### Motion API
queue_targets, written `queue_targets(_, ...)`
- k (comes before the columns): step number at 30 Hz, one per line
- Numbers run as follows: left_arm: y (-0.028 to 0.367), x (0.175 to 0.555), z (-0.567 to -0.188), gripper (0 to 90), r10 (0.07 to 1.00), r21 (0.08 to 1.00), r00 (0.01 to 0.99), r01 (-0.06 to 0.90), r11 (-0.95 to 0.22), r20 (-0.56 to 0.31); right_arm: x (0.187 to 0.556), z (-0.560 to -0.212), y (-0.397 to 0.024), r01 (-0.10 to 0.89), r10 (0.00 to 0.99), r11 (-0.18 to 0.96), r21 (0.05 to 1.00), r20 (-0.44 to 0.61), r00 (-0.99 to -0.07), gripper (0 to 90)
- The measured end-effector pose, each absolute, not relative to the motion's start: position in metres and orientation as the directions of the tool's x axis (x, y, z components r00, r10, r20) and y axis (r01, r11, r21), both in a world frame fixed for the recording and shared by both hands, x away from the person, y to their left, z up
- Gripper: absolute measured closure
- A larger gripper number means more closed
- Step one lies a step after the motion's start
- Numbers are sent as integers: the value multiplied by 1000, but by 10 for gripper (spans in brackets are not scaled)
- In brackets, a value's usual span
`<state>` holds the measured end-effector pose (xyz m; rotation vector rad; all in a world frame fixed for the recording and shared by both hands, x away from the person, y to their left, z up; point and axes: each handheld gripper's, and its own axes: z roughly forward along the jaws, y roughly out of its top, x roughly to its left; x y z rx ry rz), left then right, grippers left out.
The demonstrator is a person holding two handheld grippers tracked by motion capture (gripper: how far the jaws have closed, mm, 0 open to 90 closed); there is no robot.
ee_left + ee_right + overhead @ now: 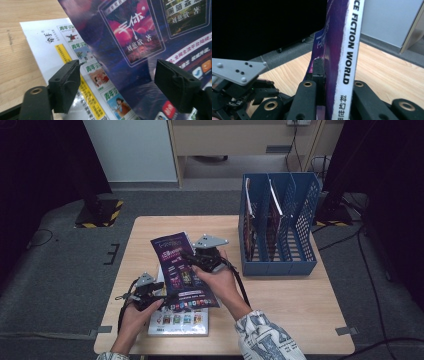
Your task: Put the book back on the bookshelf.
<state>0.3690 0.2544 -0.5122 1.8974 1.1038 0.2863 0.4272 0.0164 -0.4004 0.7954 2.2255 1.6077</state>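
Note:
A purple magazine (181, 270) with a white spine reading "SCIENCE FICTION WORLD" (352, 42) is lifted at a slant off the table. My right gripper (191, 257) is shut on its upper right edge; in the right gripper view the jaws (332, 82) pinch it by the spine. My left gripper (161, 296) is at the magazine's lower left corner. Its jaws (117, 72) stand wide apart, with the purple cover's (140, 37) edge between them and untouched. Under it a white magazine (177, 322) lies flat on the table, its cover (50, 42) printed with small pictures.
A blue three-slot file rack (280, 267) stands at the table's right, with magazines upright in its left and middle slots. Bare wooden tabletop (295, 300) lies in front of the rack. Dark floor with cables surrounds the table.

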Motion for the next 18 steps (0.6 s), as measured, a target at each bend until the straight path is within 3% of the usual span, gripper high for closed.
queue_targets(8, 257, 377, -515, 289, 764, 787, 586, 592, -176, -270, 425, -393, 18, 231, 557, 207, 951, 80, -827, 822)
queue_targets(18, 256, 377, -513, 444, 746, 783, 601, 596, -179, -286, 422, -393, 20, 220, 539, 197, 956, 82, -839, 823)
